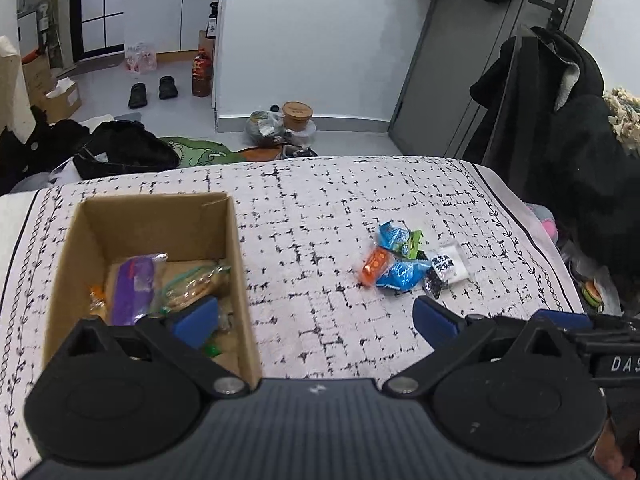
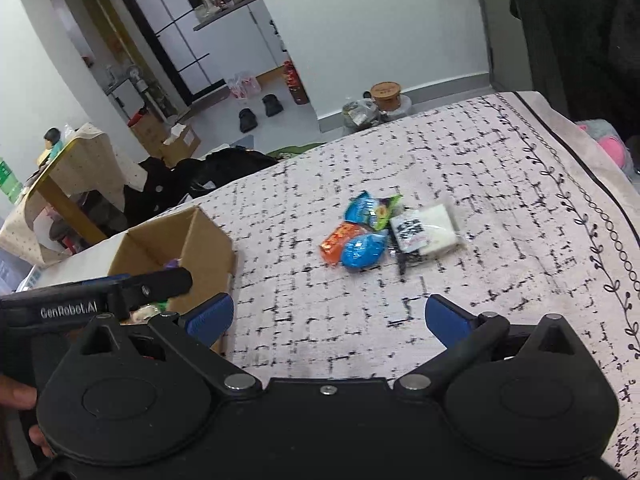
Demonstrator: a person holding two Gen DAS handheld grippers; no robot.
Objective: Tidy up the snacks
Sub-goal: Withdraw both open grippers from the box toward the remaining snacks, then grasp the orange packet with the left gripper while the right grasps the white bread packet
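- Sitting at the left of the left wrist view, an open brown cardboard box (image 1: 160,216) rests on the worktop (image 1: 320,208), which is covered by a white cloth with a broken black grid print and a vine border.
- Inside the box lie a purple packet (image 1: 134,288), a clear wrapper with pale biscuit-like contents and green trim (image 1: 192,286), and a small orange-tinted packet (image 1: 97,300) against the left wall.
- The left gripper (image 1: 314,326) is released, its blue-padded fingers (image 1: 434,322) spread wide; the left pad hangs over the box's near right corner, the right pad over bare cloth.
- Right of centre in that view, a loose cluster of snacks lies on the cloth, well apart from the box: an orange packet (image 1: 374,266) touching a round blue packet (image 1: 402,276), a second blue packet with green edging (image 1: 398,236) just above, a clear packet with white contents and a black label (image 1: 450,264) at the right, and a small dark sachet (image 1: 433,286) below it.
- In the right wrist view the same cluster sits at mid-frame, ahead of the right gripper (image 2: 330,320), whose blue fingers (image 2: 448,320) are likewise parted and grasp nothing.
- At the lower right edge of the left wrist view, part of a hand (image 1: 612,452) shows.
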